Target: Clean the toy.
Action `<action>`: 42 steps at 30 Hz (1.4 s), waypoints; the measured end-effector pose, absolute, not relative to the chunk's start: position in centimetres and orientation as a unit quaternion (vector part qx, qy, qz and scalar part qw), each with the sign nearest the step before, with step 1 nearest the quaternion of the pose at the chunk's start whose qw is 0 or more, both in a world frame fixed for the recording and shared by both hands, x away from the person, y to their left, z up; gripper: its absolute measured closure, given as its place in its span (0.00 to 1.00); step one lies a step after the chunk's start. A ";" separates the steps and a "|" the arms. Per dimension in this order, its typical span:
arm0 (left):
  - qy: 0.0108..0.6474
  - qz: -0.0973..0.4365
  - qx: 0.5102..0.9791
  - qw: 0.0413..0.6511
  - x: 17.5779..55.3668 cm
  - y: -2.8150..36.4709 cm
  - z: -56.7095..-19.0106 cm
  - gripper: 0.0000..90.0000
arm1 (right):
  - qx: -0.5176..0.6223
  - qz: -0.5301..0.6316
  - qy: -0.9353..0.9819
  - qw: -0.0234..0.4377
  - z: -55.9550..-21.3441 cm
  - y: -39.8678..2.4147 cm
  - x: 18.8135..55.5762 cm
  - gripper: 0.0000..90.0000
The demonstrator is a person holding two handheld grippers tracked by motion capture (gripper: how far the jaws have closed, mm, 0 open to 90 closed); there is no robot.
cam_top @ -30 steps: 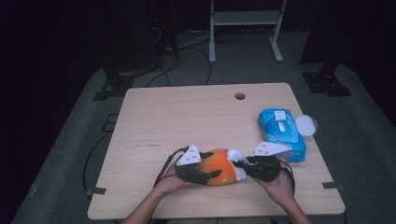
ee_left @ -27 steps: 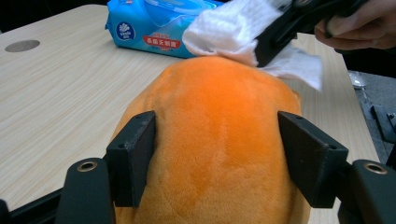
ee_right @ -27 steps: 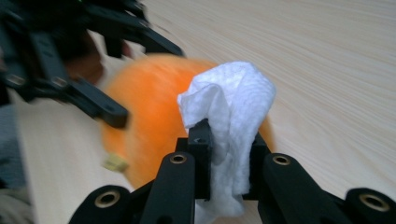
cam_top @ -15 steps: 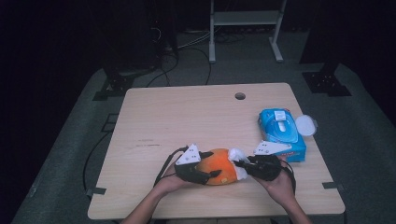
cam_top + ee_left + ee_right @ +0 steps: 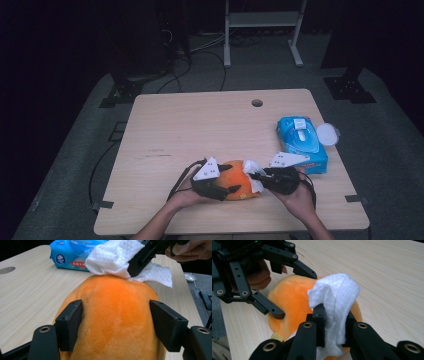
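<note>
- The left hand-held gripper [image 5: 116, 322] clamps the orange plush toy [image 5: 112, 320] on the counter [image 5: 200, 125] near its front edge; its jaws have just eased slightly wider.
- The right hand-held gripper [image 5: 333, 325] pinches a white wipe [image 5: 335, 300] against the toy.
- The blue wipe pack [image 5: 301, 142] lies nearby, lid flipped open.

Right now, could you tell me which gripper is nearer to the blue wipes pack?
Right. The right gripper, shut on the white wipe, sits just in front of the blue wipes pack; the left gripper grips the orange plush toy farther away.
</note>
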State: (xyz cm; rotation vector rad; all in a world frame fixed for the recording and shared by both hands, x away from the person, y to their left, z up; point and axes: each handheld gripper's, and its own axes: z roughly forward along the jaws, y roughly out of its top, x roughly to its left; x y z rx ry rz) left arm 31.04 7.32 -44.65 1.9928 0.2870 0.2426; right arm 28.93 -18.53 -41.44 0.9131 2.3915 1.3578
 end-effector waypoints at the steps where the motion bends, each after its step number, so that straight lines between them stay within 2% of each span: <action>1: 0.120 0.102 0.834 0.529 31.0 7.3 -44.7 0.32 | 0.314 0.467 0.818 0.124 -41.4 -18.5 28.9 0.88; 7: 0.124 0.104 0.831 0.532 31.0 7.1 -44.8 0.31 | 0.278 0.479 0.823 0.124 -40.4 -16.9 28.0 0.88; 10: 0.120 0.092 0.829 0.539 31.2 7.5 -44.2 0.21 | 0.283 0.467 0.829 0.123 -41.2 -16.9 28.4 0.88; 14: 0.136 0.097 0.828 0.536 31.6 8.3 -43.8 0.14 | 0.304 0.470 0.819 0.129 -41.2 -18.3 28.7 0.87; 18: 0.133 0.092 0.832 0.530 31.7 8.1 -44.2 0.25 | 0.313 0.477 0.811 0.132 -40.8 -18.4 28.7 0.88; 21: 0.125 0.096 0.835 0.528 31.6 7.7 -44.0 0.25 | 0.296 0.482 0.814 0.134 -40.5 -17.6 28.3 0.88; 24: 0.136 0.103 0.832 0.529 31.6 7.7 -43.9 0.18 | 0.289 0.476 0.819 0.139 -40.6 -17.1 28.4 0.88; 26: 0.159 0.100 0.829 0.527 31.9 7.9 -43.9 0.09 | 0.301 0.475 0.816 0.139 -40.9 -17.6 28.7 0.87; 30: 0.165 0.084 0.837 0.515 32.0 7.7 -44.7 0.08 | 0.316 0.476 0.808 0.146 -40.9 -18.2 29.0 0.87; 31: 0.164 0.083 0.837 0.516 32.0 7.7 -44.9 0.08 | 0.319 0.474 0.807 0.148 -40.9 -18.3 29.0 0.87; 36: 0.162 0.082 0.832 0.523 32.0 7.8 -44.5 0.32 | 0.317 0.478 0.804 0.158 -40.6 -18.1 28.6 0.88; 42: 0.143 0.094 0.836 0.521 31.4 7.2 -43.8 0.34 | 0.256 0.487 0.823 0.138 -39.9 -15.6 27.2 0.88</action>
